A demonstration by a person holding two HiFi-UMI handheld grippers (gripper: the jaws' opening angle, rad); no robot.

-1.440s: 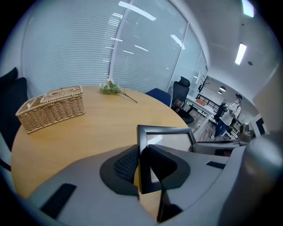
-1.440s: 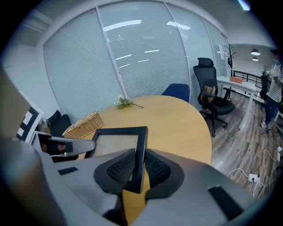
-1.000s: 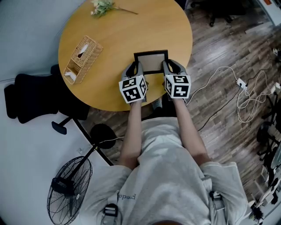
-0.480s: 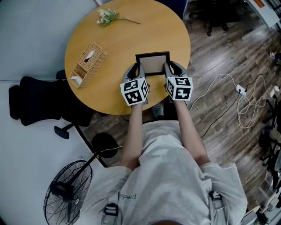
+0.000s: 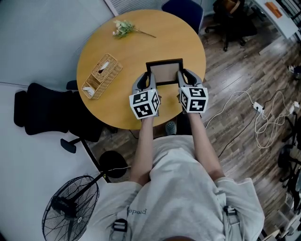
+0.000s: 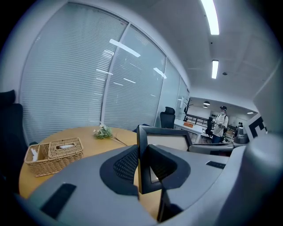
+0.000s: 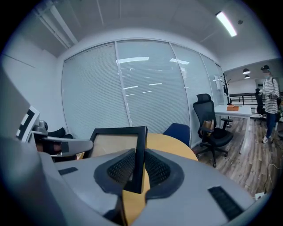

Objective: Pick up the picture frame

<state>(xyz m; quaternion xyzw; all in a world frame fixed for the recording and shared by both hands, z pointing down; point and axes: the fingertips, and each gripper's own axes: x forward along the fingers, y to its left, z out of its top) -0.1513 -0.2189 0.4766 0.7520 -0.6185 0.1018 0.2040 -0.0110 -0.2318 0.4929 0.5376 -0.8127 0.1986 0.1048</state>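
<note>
The black picture frame [image 5: 164, 71] with a pale brown inside hangs a little above the round wooden table [image 5: 108, 108], held by its two side edges. My left gripper [image 5: 149, 79] is shut on the frame's left edge, and my right gripper [image 5: 180, 76] is shut on its right edge. In the left gripper view the frame [image 6: 167, 140] stands edge-on between the pads of the left gripper [image 6: 142, 167]. In the right gripper view the frame [image 7: 116, 143] is pinched the same way by the right gripper [image 7: 138, 170].
A wicker tissue basket [image 5: 102, 74] and a flower sprig [image 5: 126, 28] lie on the table's left and far side. A black chair [image 5: 44, 113] stands at the left, a blue chair [image 5: 183, 8] behind the table. A fan [image 5: 70, 209] and cables [image 5: 263, 113] are on the floor. A person [image 7: 269, 101] stands far off.
Both grippers have risen together with the frame clamped between them. The frame has come up off the tabletop.
</note>
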